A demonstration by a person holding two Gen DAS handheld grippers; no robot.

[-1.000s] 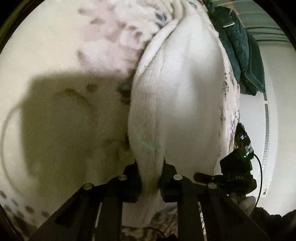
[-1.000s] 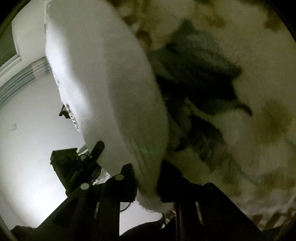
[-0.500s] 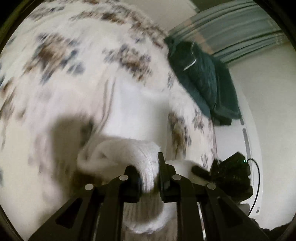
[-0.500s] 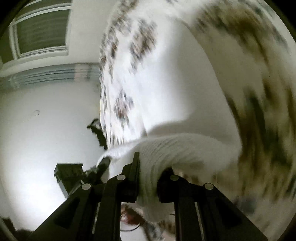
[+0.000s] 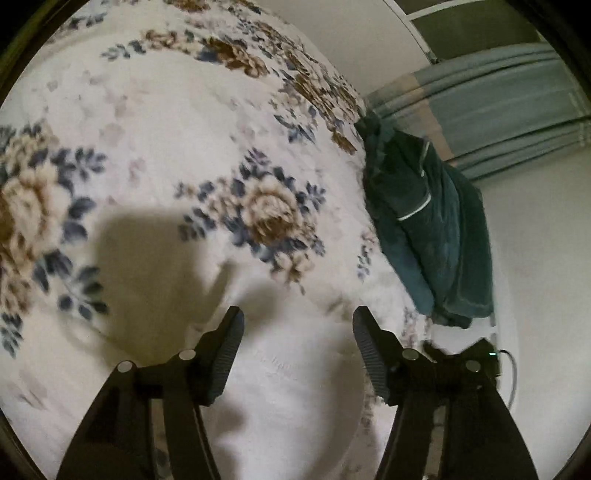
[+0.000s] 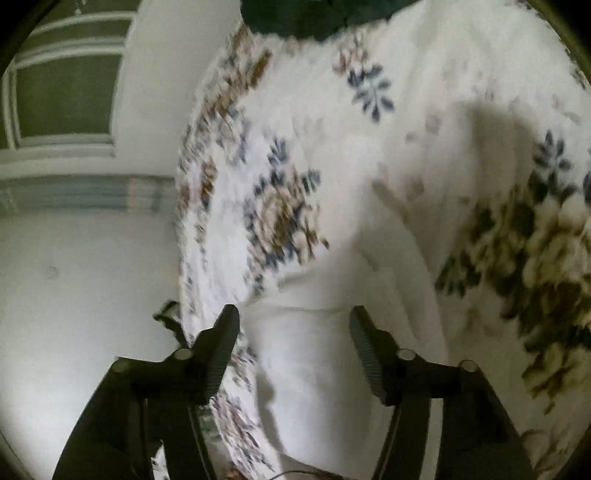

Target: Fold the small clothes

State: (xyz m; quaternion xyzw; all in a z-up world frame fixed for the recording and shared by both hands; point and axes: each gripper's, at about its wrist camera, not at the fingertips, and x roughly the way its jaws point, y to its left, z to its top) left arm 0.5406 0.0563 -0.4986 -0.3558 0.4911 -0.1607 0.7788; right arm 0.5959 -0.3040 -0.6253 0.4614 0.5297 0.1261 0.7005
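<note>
A white knitted garment (image 5: 295, 373) lies on the flowered blanket (image 5: 155, 147), below and between the fingers of my left gripper (image 5: 297, 321). That gripper's jaws are opening and stand apart, with no pad pressing on the cloth. In the right wrist view the same white garment (image 6: 317, 362) lies folded near the bed's edge, under my right gripper (image 6: 293, 319). Its jaws are opening too, and both pads are clear of the cloth.
A dark teal garment (image 5: 428, 229) hangs over the bed's right edge and shows at the top of the right wrist view (image 6: 306, 18). The other gripper's black body (image 5: 472, 354) sits low right. White floor (image 6: 81, 295), a window (image 6: 62, 88) and a curtain (image 5: 491, 99) lie beyond.
Both grippers were shut on the white garment, carried it across the bed, then let go. Their jaws now stand apart, and the garment rests on the blanket.
</note>
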